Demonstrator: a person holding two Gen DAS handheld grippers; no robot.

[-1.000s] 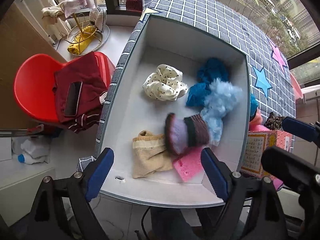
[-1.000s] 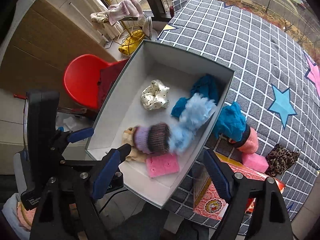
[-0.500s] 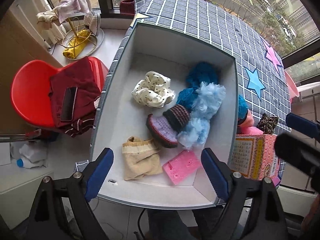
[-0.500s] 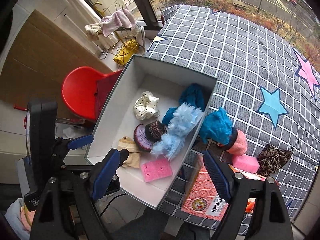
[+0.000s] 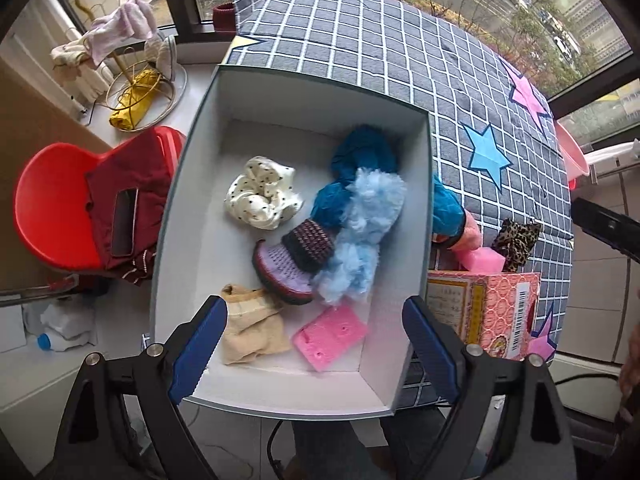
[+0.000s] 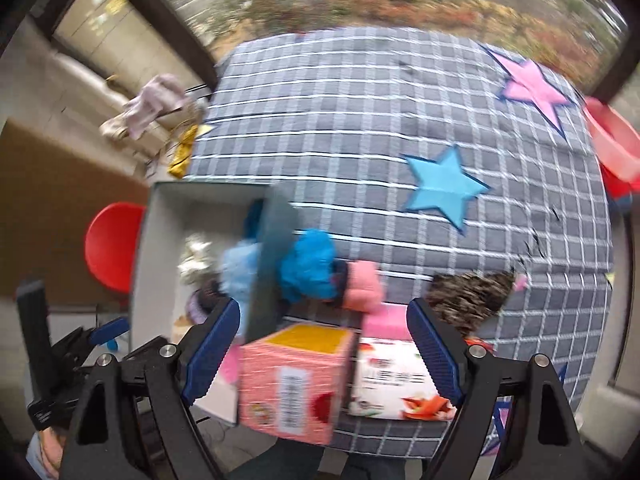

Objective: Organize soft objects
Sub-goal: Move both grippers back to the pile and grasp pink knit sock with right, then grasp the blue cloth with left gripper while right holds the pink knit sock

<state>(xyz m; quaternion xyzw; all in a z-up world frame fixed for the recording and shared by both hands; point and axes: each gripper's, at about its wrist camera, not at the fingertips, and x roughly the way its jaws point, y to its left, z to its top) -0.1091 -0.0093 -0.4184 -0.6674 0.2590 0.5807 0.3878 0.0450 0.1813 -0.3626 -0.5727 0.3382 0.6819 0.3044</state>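
Note:
A grey box on the table edge holds a spotted white scrunchie, a dark blue fluffy piece, a light blue fluffy piece, a purple knitted hat, a beige cloth and a pink sponge. My left gripper is open and empty above the box's near end. My right gripper is open and empty over the table right of the box. Beyond it lie a blue and pink sock, a pink sponge and a leopard-print cloth.
A pink carton and a white packet stand at the table's near edge between the right fingers. A red chair with a dark red garment and a phone stands left of the box. The grey checked tablecloth stretches behind.
The purple hat dropped into the box and came to rest by the light blue piece. The left gripper drew back a little. The right gripper swung right, from the box toward the table items.

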